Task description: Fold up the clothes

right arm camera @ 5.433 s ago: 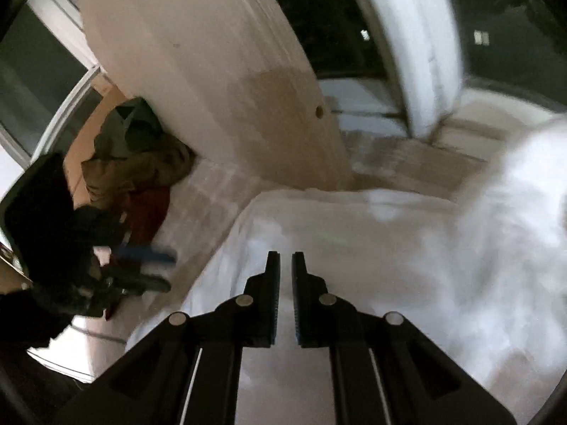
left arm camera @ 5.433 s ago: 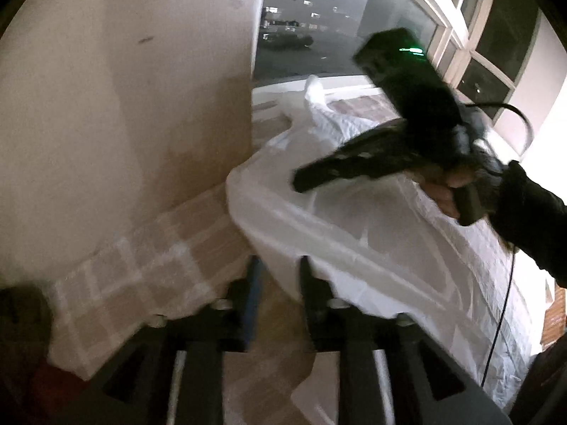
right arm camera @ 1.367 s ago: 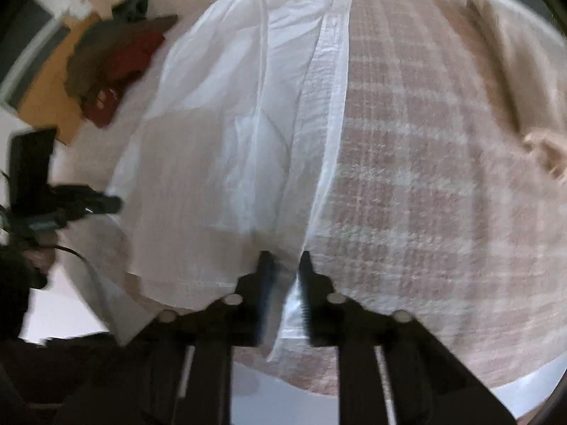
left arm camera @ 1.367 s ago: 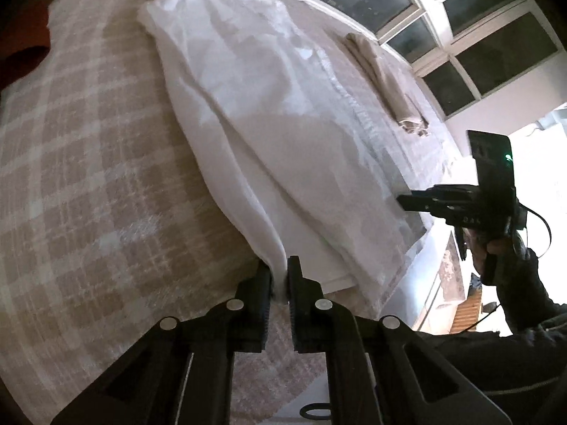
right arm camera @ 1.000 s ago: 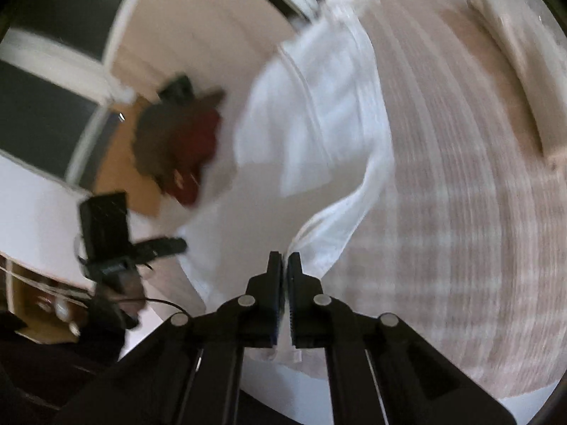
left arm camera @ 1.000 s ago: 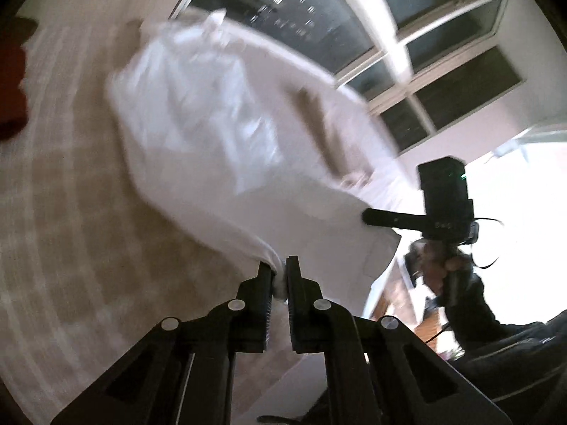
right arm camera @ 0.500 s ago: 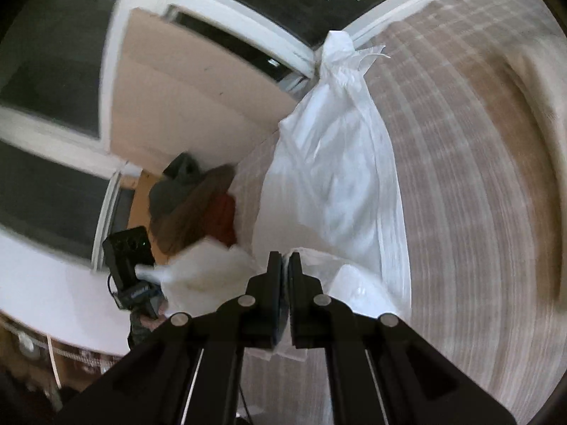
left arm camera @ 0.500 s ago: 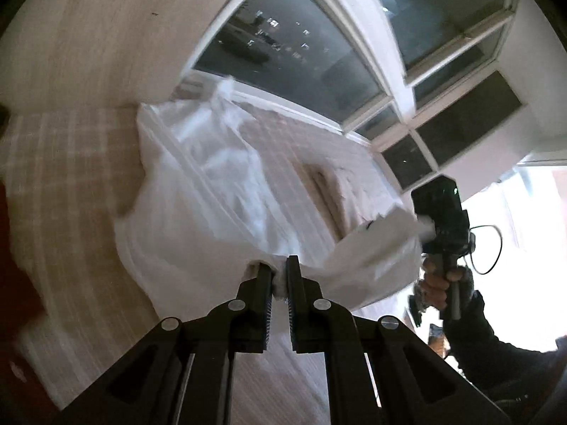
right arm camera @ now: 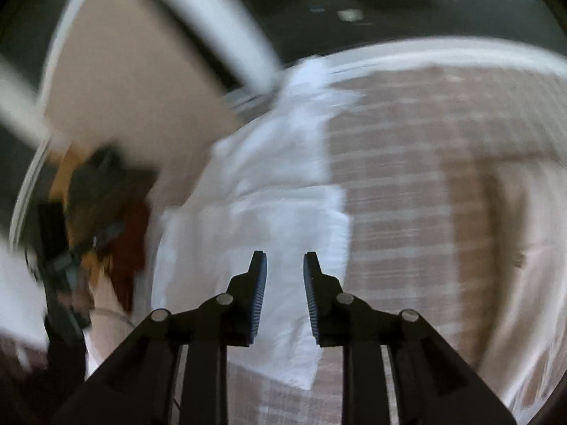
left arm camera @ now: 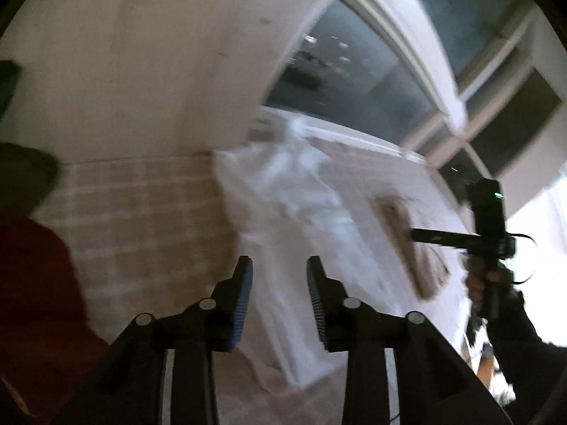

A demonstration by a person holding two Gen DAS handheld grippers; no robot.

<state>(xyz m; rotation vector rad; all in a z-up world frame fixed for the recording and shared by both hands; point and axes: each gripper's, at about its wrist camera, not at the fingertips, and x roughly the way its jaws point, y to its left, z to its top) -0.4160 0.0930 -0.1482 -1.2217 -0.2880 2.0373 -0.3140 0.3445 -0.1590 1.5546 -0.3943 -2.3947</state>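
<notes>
A white garment lies folded over on the plaid bed cover, running from the window sill toward me; it also shows in the right wrist view. My left gripper is open and empty above its near part. My right gripper is open and empty above the folded hem. The right gripper also shows in the left wrist view, held in a hand at the right. Both views are motion-blurred.
A red and dark pile of clothes lies at the left, also in the right wrist view. A folded beige garment lies to the right on the plaid cover. Wall and windows stand behind.
Both grippers were shut on the white garment's hem, carried it toward the window end, and have now opened and let it drop folded over itself.
</notes>
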